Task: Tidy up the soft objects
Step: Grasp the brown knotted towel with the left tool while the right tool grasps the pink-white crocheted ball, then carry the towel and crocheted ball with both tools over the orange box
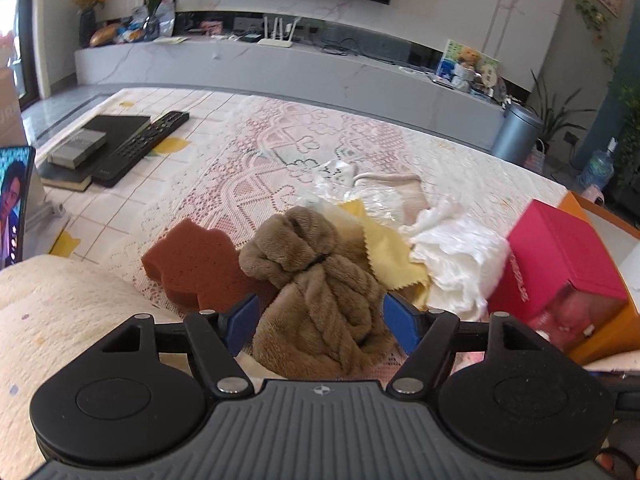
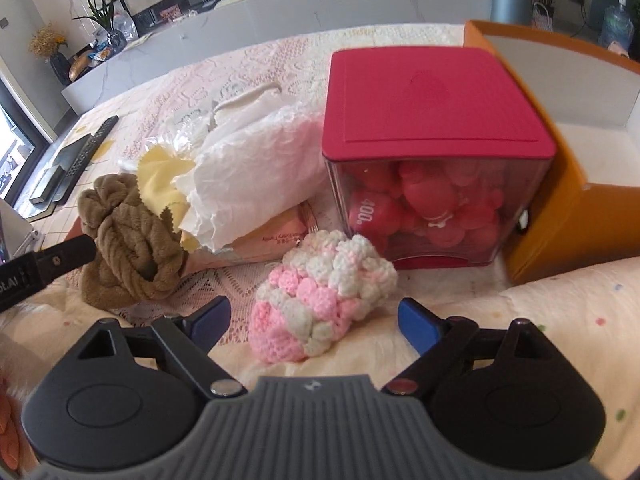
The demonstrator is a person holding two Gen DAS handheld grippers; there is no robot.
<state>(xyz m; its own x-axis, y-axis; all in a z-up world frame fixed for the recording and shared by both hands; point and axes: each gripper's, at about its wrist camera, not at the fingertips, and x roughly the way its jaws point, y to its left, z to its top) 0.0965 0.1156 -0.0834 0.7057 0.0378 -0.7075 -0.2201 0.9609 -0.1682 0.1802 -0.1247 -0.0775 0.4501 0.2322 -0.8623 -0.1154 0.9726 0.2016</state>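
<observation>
Right tool [image 2: 312, 318] (jaws spread) flanks the pink-white crocheted ball [image 2: 320, 296].

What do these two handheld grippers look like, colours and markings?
The left gripper and the right gripper look identical: ribbed grey body with a small round emblem, two black rounded housings, black linkage arms with silver pins, and blue fingertip pads. No cables or sleeves show.
</observation>
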